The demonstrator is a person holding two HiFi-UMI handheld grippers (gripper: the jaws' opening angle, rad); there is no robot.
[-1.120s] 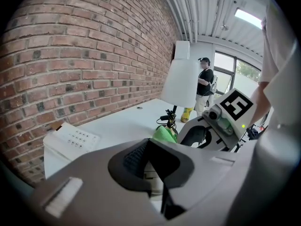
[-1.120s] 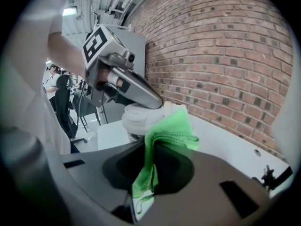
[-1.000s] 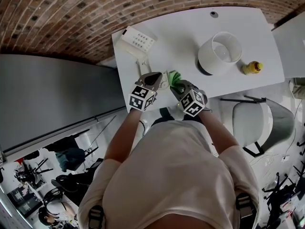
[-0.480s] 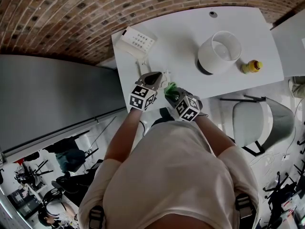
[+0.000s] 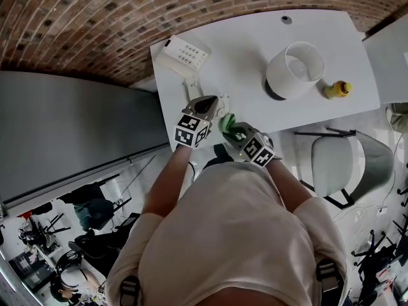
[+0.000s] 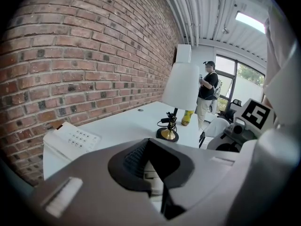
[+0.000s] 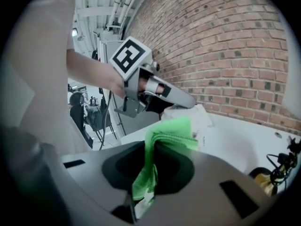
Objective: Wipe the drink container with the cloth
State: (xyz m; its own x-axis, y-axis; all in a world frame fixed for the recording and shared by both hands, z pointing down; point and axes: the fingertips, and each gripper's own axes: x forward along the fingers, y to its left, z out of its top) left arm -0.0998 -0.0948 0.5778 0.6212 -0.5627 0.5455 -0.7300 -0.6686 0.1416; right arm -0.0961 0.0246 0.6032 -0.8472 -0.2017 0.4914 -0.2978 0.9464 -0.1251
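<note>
Left hand-held gripper point(image 5: 209, 105) is closed on a small white drink container point(image 5: 221, 102), which shows between its jaws in the left gripper view point(image 6: 151, 175) and sticks out past its tip in the right gripper view point(image 7: 192, 113). It holds the container at the table's point(image 5: 242, 37) near edge, close to the near left corner. The right hand-held gripper point(image 5: 231, 127) is clamped on a folded green cloth point(image 5: 227, 121), whose free end rises out of the jaws point(image 7: 170, 132) and lies just beside the container; whether the two touch cannot be told. Toward the far left corner lies a white keypad phone point(image 5: 183, 54). Near the right edge stands a lamp point(image 5: 294, 70) with a white shade, and a yellow bottle point(image 5: 337, 90) stands just beside it
</note>
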